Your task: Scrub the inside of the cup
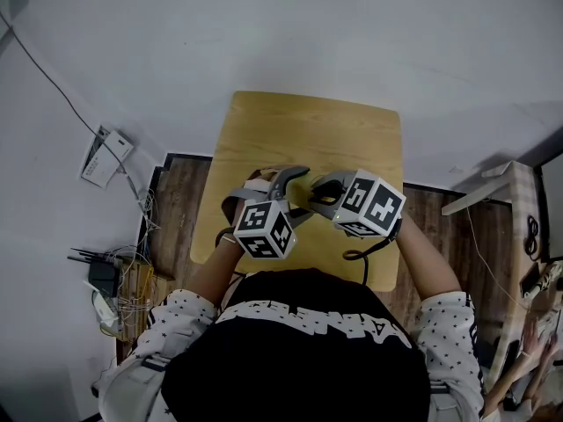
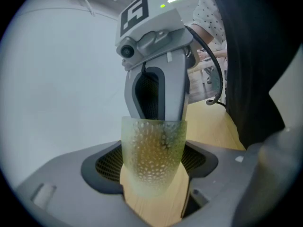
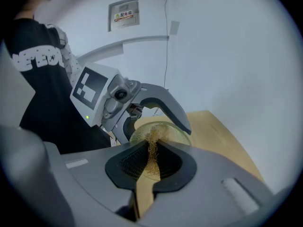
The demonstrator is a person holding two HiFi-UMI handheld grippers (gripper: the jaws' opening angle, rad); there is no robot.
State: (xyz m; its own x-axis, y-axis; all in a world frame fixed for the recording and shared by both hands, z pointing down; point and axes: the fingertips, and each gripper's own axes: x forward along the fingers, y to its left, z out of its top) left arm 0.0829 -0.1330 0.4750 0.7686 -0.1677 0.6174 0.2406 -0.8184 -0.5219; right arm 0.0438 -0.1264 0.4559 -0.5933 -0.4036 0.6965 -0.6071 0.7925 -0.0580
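cup (image 2: 152,143) in left tool (image 2: 151,167) | scourer (image 3: 153,140) in right tool (image 3: 150,163), inside cup | both over table (image 1: 308,130)

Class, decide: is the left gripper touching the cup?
Touching. In the left gripper view, the jaws of the left gripper press against both sides of the cup, with no gap showing.
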